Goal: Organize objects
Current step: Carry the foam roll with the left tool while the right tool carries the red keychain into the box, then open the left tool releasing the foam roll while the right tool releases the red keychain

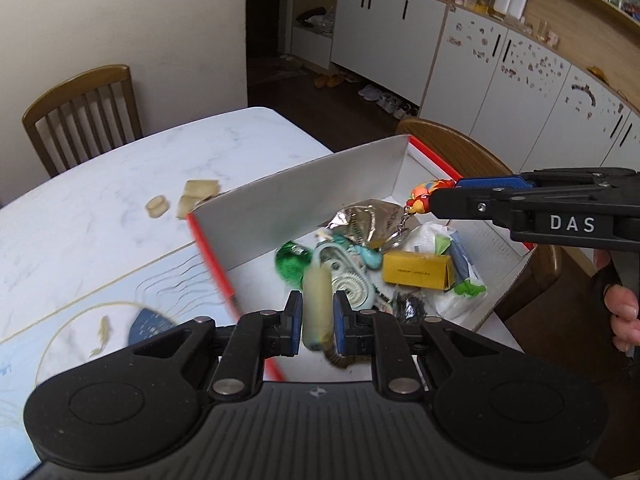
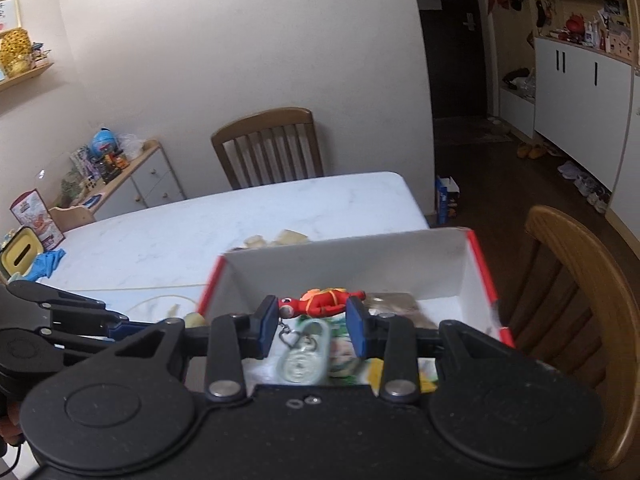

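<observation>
White marble desk (image 1: 120, 184) is carrying a red-edged box (image 1: 304, 184) at its right edge. Over it, a pale tube (image 1: 318, 304) is being clamped by the left gripper (image 1: 317, 322), a red keychain toy (image 2: 320, 302) by the right gripper (image 2: 313, 326). Drop-off step; both likely need releasing next.

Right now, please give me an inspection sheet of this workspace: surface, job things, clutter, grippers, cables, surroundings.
Surface: white marble table, printed mat near the left gripper.
Job things: open red-edged box holding yellow carton, foil packet, green item, white bag.
Clutter: pale pieces on the table beyond the box.
Grippers: left gripper shut on pale tube; right gripper shut on red keychain toy, both over the box.
Cables: nothing seen.
Surroundings: wooden chairs, white cabinets.
</observation>
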A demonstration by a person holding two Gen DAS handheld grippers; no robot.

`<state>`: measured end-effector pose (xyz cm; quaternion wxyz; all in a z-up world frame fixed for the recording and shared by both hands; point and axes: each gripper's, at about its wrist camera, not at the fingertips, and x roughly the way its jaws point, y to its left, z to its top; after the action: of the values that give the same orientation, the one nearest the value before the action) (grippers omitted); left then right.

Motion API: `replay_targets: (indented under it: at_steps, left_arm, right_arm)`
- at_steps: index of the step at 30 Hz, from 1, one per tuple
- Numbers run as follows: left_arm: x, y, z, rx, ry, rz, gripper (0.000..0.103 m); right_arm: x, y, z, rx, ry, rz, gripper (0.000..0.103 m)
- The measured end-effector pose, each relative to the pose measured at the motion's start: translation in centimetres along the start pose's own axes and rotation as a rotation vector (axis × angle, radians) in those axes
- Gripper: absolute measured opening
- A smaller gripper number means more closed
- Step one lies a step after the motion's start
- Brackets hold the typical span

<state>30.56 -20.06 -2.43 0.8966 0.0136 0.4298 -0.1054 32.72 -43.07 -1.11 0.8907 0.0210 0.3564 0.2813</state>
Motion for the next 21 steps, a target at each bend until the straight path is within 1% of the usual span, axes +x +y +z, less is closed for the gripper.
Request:
replay_targets:
  at_steps: [5, 10, 15, 18, 21]
  left_arm:
    - [2.3, -1.7, 1.2, 0.03, 0.009, -0.002, 0.016]
    - [5.1, -2.1, 1.4, 0.021, 0.058, -0.004, 0.016]
    - [7.2, -1.8, 1.0, -0.005, 0.113, -0.004, 0.016]
    - [7.9, -1.8, 0.7, -0.012, 0.124, -0.003, 0.016]
    - [8.4, -1.9, 0.6, -0.017, 0.132, 0.002, 0.016]
  right_arm:
    - [1.5, -2.5, -0.3, -0.002, 0.033, -0.018, 0.035]
    - [3.4, -4.1, -1.2, -0.022, 0.097, -0.024, 0.035]
    - [5.2, -4.4, -2.7, -0.071, 0.172, -0.025, 0.035]
    - [5.7, -4.7, -3.5, -0.089, 0.22, -0.031, 0.035]
    - [6.1, -4.8, -4.1, -0.105, 0.242, -0.037, 0.036]
